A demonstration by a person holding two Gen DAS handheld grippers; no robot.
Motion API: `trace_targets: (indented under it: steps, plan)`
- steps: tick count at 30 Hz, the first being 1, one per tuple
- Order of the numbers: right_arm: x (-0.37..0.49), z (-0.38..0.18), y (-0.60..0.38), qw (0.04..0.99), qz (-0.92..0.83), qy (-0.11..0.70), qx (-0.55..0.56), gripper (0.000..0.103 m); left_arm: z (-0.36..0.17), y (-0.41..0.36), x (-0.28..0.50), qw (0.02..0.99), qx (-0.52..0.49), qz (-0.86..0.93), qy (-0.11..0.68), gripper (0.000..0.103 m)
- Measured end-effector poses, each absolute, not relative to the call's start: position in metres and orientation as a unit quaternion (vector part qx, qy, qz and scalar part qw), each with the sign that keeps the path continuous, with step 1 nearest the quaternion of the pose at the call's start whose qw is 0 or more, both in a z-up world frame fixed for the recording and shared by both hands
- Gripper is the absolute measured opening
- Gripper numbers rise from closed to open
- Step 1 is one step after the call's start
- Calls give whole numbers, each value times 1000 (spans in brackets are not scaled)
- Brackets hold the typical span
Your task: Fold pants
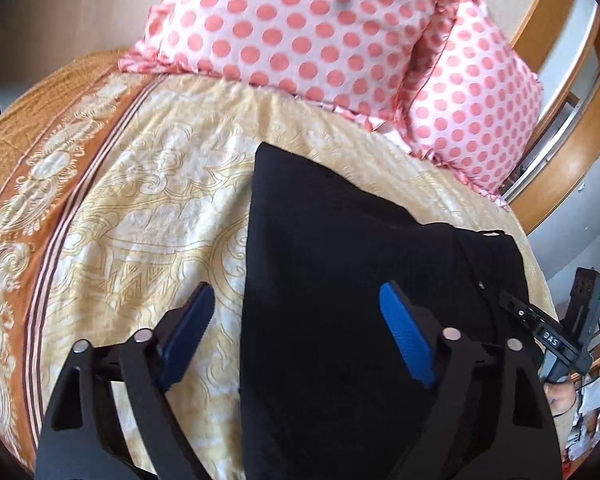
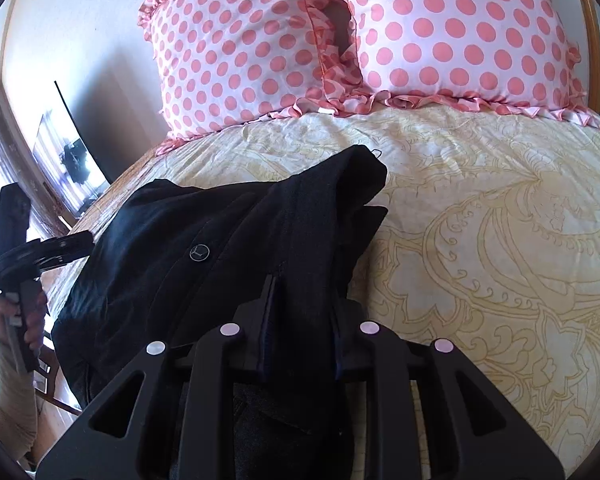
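Note:
Black pants (image 1: 340, 240) lie bunched on the cream patterned bedspread (image 1: 160, 200). My left gripper (image 1: 296, 320) hangs open above the pants' left edge. One blue pad (image 1: 188, 332) is over the bedspread, the other blue pad (image 1: 404, 340) over the black cloth, and neither presses on it. In the right wrist view the pants (image 2: 172, 224) show a round button (image 2: 199, 253). My right gripper (image 2: 302, 300) is shut on a raised fold of the pants near their right edge. The left gripper (image 2: 70, 245) appears at the far left, held by a hand (image 2: 32, 320).
Two pink polka-dot pillows (image 2: 252, 48) (image 2: 460, 32) lean at the head of the bed. A curved wooden headboard (image 1: 556, 28) runs behind them. The bedspread's brown border (image 1: 28, 168) marks the left side. Open bedspread (image 2: 480, 220) stretches right of the pants.

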State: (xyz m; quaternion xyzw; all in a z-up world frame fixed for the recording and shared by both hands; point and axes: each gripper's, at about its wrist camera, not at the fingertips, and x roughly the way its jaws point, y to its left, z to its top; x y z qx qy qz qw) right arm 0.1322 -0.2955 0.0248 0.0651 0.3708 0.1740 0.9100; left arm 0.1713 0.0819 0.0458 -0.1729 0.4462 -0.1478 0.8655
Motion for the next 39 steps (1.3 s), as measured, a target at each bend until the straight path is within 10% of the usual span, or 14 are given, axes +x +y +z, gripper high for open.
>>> trace_targets:
  steps: [11,17,39]
  plan:
    - [142,19,-305,896,185,389,106,32,35,65,205,851,-139,-161,480,64]
    - [139,27,-302,900,195,379,93,20,44,61,208,866,-125,-157,458,9]
    - [280,36,-295,899,121,412,80,15,49,53,338,882,-94,-91,452,8]
